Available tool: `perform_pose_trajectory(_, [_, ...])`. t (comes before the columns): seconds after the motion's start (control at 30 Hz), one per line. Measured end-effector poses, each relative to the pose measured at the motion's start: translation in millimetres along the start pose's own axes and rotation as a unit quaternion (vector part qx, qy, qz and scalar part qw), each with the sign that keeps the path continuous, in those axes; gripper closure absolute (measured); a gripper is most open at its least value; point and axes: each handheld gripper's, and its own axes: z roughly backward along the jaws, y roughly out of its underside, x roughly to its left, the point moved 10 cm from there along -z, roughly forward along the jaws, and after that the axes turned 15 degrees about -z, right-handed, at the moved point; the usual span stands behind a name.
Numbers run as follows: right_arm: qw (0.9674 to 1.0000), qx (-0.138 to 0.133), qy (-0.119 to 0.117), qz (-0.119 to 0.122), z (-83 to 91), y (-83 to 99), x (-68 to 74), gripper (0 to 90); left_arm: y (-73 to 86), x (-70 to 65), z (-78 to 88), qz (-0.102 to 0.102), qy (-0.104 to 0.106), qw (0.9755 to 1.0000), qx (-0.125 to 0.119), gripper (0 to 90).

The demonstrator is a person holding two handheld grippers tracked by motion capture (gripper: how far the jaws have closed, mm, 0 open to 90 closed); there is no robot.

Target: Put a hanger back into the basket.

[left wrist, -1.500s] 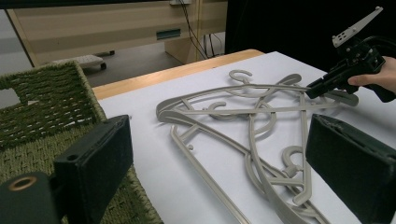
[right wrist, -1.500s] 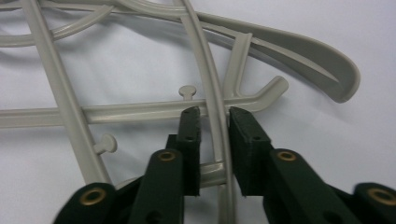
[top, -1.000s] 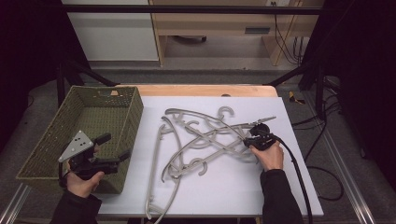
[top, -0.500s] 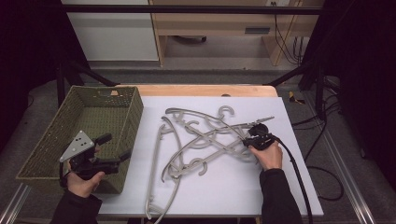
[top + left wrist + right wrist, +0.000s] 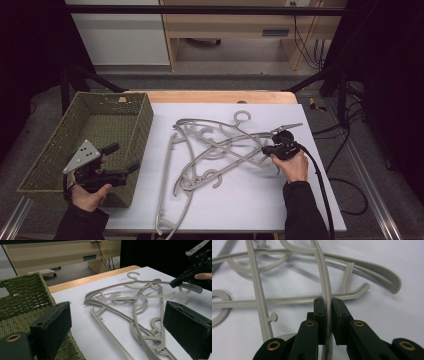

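So my right gripper [image 5: 326,305] is clamped down on one thin arm of a grey hanger [image 5: 325,282]. From the right gripper view the bar runs straight up between my two black pads, pinched tight on both sides. That hanger is part of a tangled pile of grey hangers [image 5: 220,150] lying on the white table top [image 5: 300,200], roughly in the middle of it, and I'm grabbing at the pile's right edge. In the high view my right gripper [image 5: 276,146] sits right there, with my hand just behind it and the cable trailing back toward me.

My left gripper [image 5: 117,162] isn't holding anything. In the left gripper view its jaws stand wide apart with nothing between them, and past them I can see the hanger pile [image 5: 140,305] and my other gripper [image 5: 185,277] biting the far end of it. In the high view it hovers over the near right corner of the green woven basket [image 5: 65,150], which sits at the left side of the table, just beside the white top. The pile and the basket are apart.
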Motion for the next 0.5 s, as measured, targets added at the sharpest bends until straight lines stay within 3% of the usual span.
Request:
perform_pose_trajectory(0.07, [0.9999,-0.010,-0.009,0.003,8.4,-3.0,0.7,83.1,0.1,0.2,0.0,0.001,0.000,1.0000,0.000,7.8])
perform_pose_trajectory(0.4, [0.9995,-0.026,-0.006,0.013,20.4,-5.5,1.4,83.2,-0.9,-0.7,0.2,0.000,0.001,1.0000,-0.001,7.8])
perform_pose_trajectory(0.5, [0.9988,-0.037,-0.030,0.010,28.1,-8.8,6.4,83.1,-1.9,-0.9,0.9,0.000,0.001,1.0000,-0.003,7.8])
